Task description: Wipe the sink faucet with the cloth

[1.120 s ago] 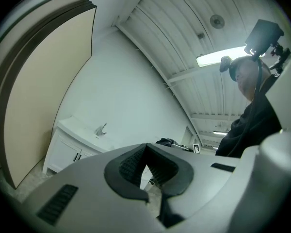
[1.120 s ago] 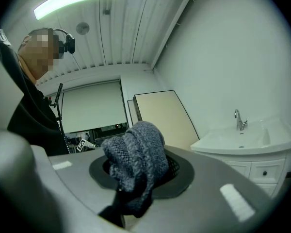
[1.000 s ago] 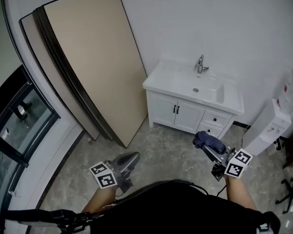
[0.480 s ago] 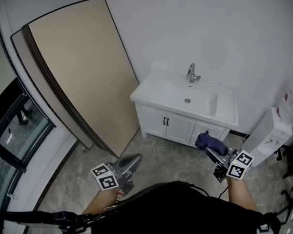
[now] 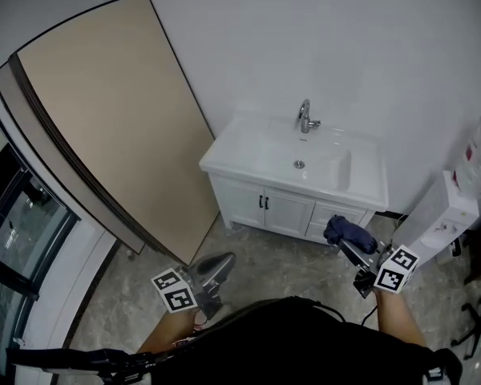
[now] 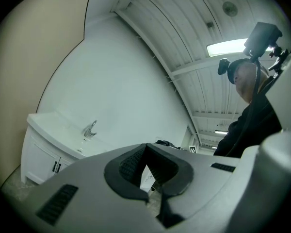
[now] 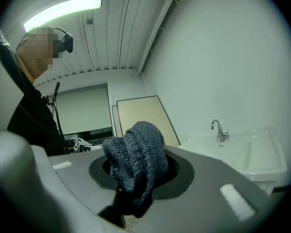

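While I stand well back from the vanity, the head view puts the faucet [image 5: 305,116] in the upper middle of the frame. It rises upright at the back rim of the white sink [image 5: 361,184], its spout bent toward the basin. My right gripper [image 5: 342,241] hangs at lower right, its jaws clamped on the dark blue cloth [image 5: 346,232]. From those jaws the faucet lies up the frame and a little to the left, well apart, with the cabinet front between us. My left gripper [image 5: 219,263] sits at lower centre-left, farther from the tap, so the right is the hand to reach with. Grey marbled floor [image 5: 272,251] fills the gap, a tan board [image 5: 104,111] leans on the wall at left, and a water dispenser [image 5: 441,211] stands beside the vanity at right.

From the left gripper view, my jaws are drawn together at the tips with nothing between them; the faucet shows small at middle left.

From the right gripper view, the knitted cloth bulges out of my jaws at centre, and the faucet stands at middle right against a bare white wall.
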Tool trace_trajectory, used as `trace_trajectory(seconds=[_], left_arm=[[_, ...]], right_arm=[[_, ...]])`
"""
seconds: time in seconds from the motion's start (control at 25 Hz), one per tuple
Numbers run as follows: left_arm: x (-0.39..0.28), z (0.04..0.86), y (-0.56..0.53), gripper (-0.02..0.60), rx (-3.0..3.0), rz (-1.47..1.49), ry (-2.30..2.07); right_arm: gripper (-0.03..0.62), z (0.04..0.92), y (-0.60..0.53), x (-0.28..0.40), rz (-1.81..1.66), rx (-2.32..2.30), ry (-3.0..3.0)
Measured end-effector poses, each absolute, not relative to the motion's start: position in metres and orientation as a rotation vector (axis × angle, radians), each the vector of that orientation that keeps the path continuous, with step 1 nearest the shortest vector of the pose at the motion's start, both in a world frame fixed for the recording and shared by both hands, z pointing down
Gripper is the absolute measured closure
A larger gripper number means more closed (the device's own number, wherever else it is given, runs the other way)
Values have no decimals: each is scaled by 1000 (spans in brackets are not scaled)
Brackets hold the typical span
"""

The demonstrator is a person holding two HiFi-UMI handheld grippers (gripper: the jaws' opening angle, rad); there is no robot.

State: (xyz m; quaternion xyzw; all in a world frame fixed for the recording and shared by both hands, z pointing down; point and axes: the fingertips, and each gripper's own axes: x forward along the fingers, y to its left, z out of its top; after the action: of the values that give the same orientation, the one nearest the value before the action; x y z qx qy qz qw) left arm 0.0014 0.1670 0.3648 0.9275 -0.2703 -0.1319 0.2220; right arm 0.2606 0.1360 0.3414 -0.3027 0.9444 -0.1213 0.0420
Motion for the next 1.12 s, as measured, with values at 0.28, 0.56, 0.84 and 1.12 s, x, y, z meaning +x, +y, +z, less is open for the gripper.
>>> trace_trajectory(seconds=[0.28,0.56,0.84,1.12], left_arm=[[-61,360,90,581,2603,-360,-649],[-152,342,5,581,2656,-347,-599],[-216,348,-33,581,2638,-334,-614],[-238,354,-49,581,2624,-360,-643]], right_arm=[[482,332,76,194,-334,-1024,2868],[482,321,3,107,-307,-1098,2829],[482,316,-37,60,-301,-1149,2826],[482,322,-56,52,-300,-1175,2842]])
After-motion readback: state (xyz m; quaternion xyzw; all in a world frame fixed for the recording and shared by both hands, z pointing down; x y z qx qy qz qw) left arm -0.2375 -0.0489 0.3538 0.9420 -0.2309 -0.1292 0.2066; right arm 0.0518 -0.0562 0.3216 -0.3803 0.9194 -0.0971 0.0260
